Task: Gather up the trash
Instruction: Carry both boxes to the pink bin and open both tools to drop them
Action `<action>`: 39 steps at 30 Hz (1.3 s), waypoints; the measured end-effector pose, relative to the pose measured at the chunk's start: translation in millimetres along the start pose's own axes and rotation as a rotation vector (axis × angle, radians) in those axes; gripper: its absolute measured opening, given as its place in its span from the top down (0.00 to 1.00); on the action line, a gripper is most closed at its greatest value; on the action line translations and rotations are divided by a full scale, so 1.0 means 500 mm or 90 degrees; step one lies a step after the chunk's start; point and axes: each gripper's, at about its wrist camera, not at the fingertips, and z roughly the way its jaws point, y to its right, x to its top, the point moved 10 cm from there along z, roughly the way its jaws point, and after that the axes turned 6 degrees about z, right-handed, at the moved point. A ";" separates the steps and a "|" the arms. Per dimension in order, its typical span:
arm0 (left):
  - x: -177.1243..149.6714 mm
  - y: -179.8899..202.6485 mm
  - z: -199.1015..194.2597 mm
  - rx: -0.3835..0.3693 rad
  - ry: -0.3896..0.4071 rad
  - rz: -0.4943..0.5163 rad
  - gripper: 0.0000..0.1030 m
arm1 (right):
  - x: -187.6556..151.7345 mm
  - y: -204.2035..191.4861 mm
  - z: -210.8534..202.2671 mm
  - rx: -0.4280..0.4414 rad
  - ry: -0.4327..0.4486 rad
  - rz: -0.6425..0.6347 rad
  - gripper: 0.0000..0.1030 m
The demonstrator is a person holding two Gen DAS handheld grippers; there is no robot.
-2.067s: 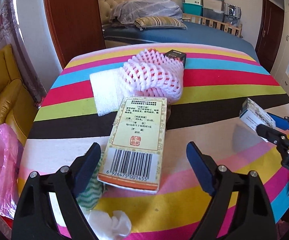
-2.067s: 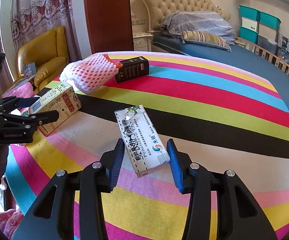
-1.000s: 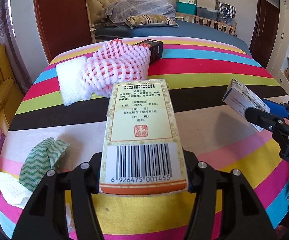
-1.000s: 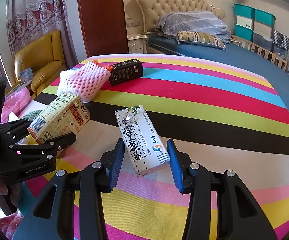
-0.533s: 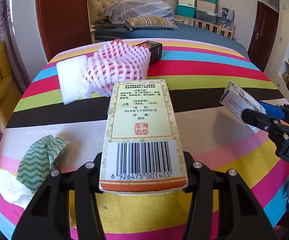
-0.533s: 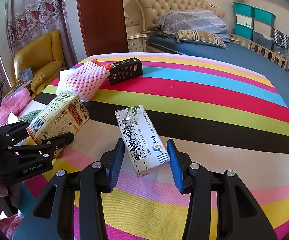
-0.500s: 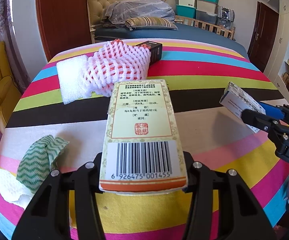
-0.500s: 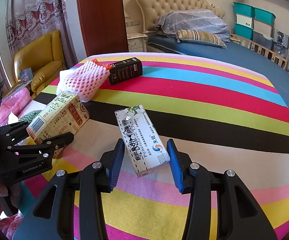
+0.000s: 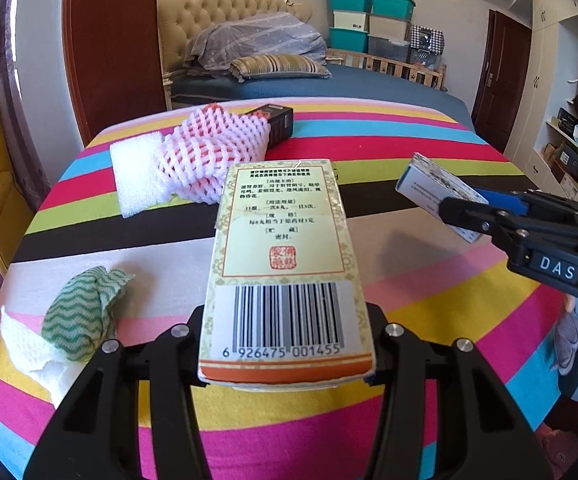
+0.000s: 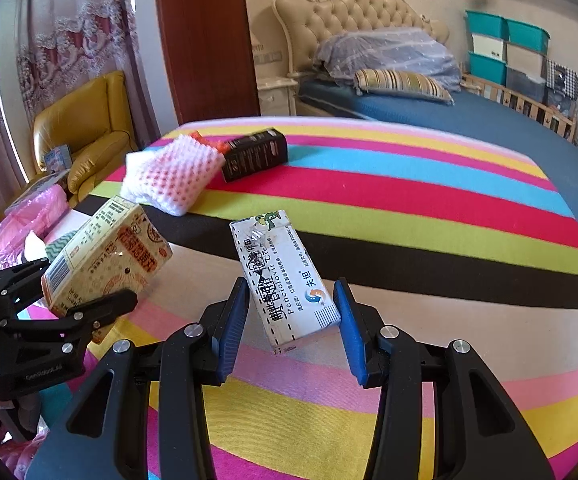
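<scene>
My left gripper [image 9: 289,336] is shut on a cream medicine box with a barcode [image 9: 285,264] and holds it above the striped table [image 9: 429,304]. The box also shows in the right wrist view [image 10: 105,256]. My right gripper [image 10: 289,320] is shut on a white and blue ointment box [image 10: 285,276], lifted off the table; it shows at the right of the left wrist view [image 9: 433,188]. A pink foam net [image 9: 213,160], a white foam sheet [image 9: 137,172], a black box [image 9: 277,124], a green wavy cloth [image 9: 81,312] and white tissue [image 9: 29,348] lie on the table.
A pink plastic bag [image 10: 29,220] hangs off the table's left side, beside a yellow armchair [image 10: 85,132]. A bed [image 10: 429,112] stands behind the table. Storage bins [image 9: 369,24] are stacked at the back wall.
My left gripper closed on the cream box and lifted it off the table. The right gripper kept hold of the ointment box and moved closer to the left one.
</scene>
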 end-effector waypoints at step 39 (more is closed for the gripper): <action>-0.077 -0.338 -0.319 0.191 0.161 -0.129 0.52 | -0.004 -0.368 -0.107 0.174 0.061 -0.216 0.58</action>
